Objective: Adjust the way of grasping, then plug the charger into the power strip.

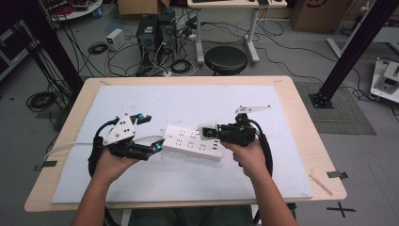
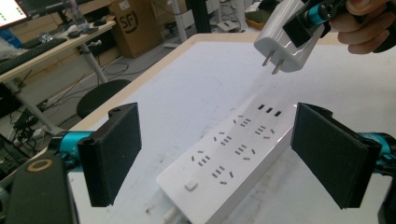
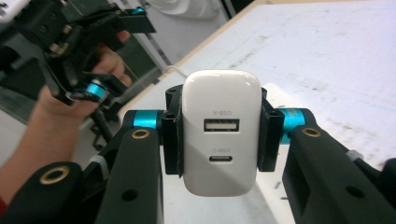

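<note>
A white power strip (image 1: 194,142) was seen lying flat on the white mat (image 1: 188,106) that covered the wooden table (image 1: 301,117), between the two hands in the high view. The left gripper (image 1: 147,133) was held at the strip's left end with its jaws spread wide, one jaw above and one below that end. The right gripper (image 1: 203,131) was clamped on a white charger (image 1: 208,130), which was carried above the strip's right part.

In the left gripper view the two black pads (image 2: 113,151) were shown well apart, with the power strip (image 2: 229,156) lying between and beyond them; its rows of sockets and a small switch near the close end could be made out there, details too small to be read from above. The charger (image 2: 282,39) was seen in that view hanging clear of the strip, its two metal prongs (image 2: 272,63) pointed down and not touching any socket.

In the right gripper view the charger (image 3: 222,133) was shown from its back face, gripped on both sides, with a USB-A port and a USB-C port one above the other. The left gripper (image 3: 114,49) and its hand (image 3: 60,114) were seen farther off.

A black stool (image 1: 226,60) stood beyond the table.
</note>
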The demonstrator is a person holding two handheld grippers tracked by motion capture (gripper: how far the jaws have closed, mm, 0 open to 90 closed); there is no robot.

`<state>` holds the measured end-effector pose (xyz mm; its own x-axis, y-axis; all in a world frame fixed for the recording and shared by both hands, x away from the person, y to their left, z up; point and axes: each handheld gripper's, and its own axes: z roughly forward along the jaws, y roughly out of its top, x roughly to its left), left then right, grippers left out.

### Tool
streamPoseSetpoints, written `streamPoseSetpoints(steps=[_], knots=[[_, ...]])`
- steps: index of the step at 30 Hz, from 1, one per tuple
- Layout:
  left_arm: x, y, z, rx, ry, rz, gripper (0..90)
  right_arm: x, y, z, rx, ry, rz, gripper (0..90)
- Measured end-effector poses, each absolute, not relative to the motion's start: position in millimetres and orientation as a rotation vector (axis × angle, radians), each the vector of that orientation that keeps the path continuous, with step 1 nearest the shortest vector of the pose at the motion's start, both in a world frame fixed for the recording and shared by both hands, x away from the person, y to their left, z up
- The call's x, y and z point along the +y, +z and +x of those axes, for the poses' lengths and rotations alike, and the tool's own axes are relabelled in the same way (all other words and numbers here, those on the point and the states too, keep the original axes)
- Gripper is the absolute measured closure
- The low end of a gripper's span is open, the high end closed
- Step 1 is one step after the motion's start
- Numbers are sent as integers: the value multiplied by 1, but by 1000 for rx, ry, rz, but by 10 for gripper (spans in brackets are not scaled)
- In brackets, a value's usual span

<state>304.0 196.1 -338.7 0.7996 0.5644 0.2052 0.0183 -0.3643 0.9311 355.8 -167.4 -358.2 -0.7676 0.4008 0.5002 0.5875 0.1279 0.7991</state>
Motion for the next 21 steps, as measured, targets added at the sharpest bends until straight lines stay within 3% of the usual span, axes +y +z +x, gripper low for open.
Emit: streamPoseSetpoints(steps=[21], knots=[[237,-355,303,577,593,1876,162,-138,-335,392,-2709,-1429,-896,631]])
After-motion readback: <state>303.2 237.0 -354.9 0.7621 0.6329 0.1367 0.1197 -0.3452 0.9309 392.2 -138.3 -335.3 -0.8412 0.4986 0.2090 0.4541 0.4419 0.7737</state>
